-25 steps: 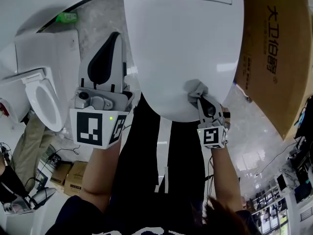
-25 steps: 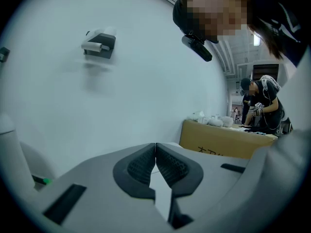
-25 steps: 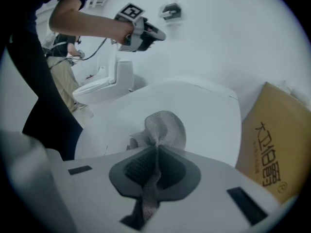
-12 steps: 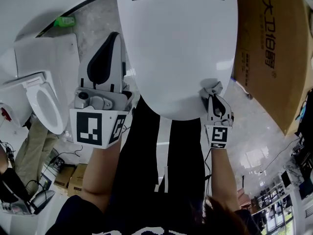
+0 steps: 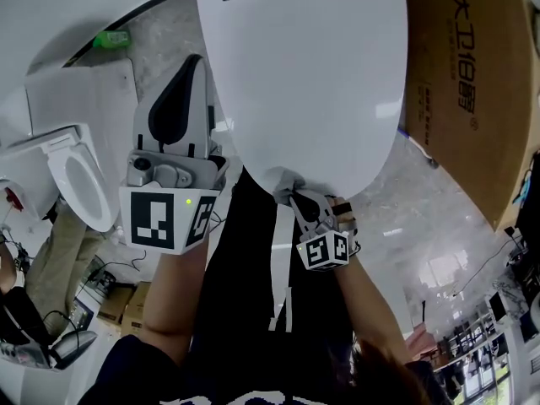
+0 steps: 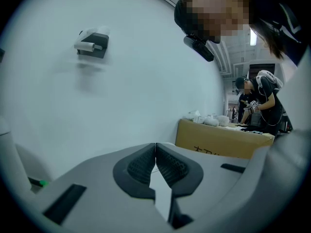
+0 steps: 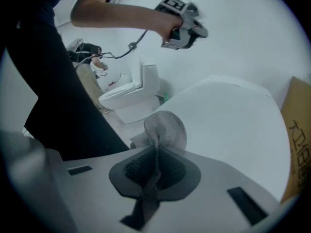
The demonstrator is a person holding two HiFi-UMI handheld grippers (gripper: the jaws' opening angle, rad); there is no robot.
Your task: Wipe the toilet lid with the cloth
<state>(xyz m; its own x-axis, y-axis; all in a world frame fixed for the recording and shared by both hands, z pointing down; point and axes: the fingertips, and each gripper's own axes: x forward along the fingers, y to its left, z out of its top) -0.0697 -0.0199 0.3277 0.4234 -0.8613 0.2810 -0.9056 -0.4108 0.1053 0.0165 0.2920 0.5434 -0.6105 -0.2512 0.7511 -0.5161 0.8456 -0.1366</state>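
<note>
The white toilet lid lies shut and fills the top middle of the head view. My right gripper is at the lid's near front edge, shut on a grey cloth that rests bunched against the rim. In the right gripper view the cloth loops out from between the jaws of that gripper, with the lid just beyond. My left gripper is held off to the lid's left, jaws shut on nothing. In its own view the left gripper points at a bare wall.
A tall cardboard box stands close against the lid's right side. A second toilet with its seat open sits at the left. Small cartons and cables lie on the floor. A wall fitting and another person are farther off.
My right gripper has carried the cloth from the lid's front right edge leftward along the rim to the front middle. The left gripper has stayed in place.
</note>
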